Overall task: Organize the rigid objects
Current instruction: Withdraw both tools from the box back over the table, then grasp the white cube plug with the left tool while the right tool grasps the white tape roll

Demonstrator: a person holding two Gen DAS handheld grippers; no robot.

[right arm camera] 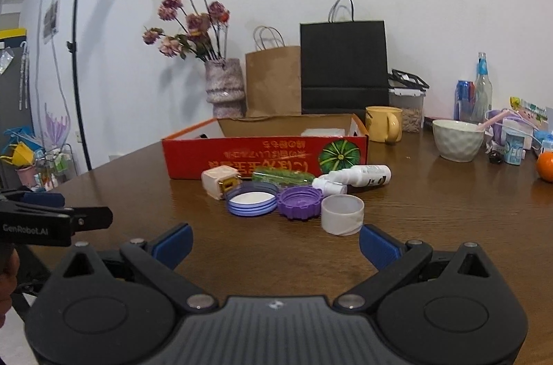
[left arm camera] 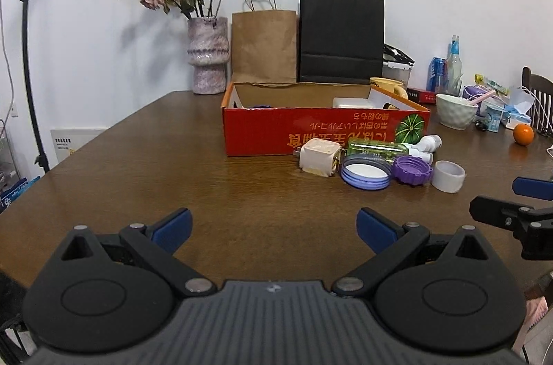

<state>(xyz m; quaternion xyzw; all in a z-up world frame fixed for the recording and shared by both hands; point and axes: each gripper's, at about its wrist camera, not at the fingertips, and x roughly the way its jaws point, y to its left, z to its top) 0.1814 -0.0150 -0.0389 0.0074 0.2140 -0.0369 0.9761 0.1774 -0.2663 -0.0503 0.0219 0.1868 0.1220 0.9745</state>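
Toward the counter's (left arm camera: 138,164) far edge sits a red cardboard box (left arm camera: 311,133), open-topped, holding something white (left arm camera: 352,102). Against its near wall lie a blue lid (right arm camera: 252,197), purple cap (right arm camera: 300,201), green bottle (right arm camera: 281,175) and white ring (right arm camera: 342,213). Left gripper (left arm camera: 274,228) and right gripper (right arm camera: 275,244) hover with jaws spread, empty.

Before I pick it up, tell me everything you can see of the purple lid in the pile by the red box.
The purple lid looks like plastic, round, with a scalloped, ribbed rim. It lies flat on the table, open side up, showing a hollow inside. It sits between the blue lid and white ring, seemingly touching both. Neither gripper holds it.
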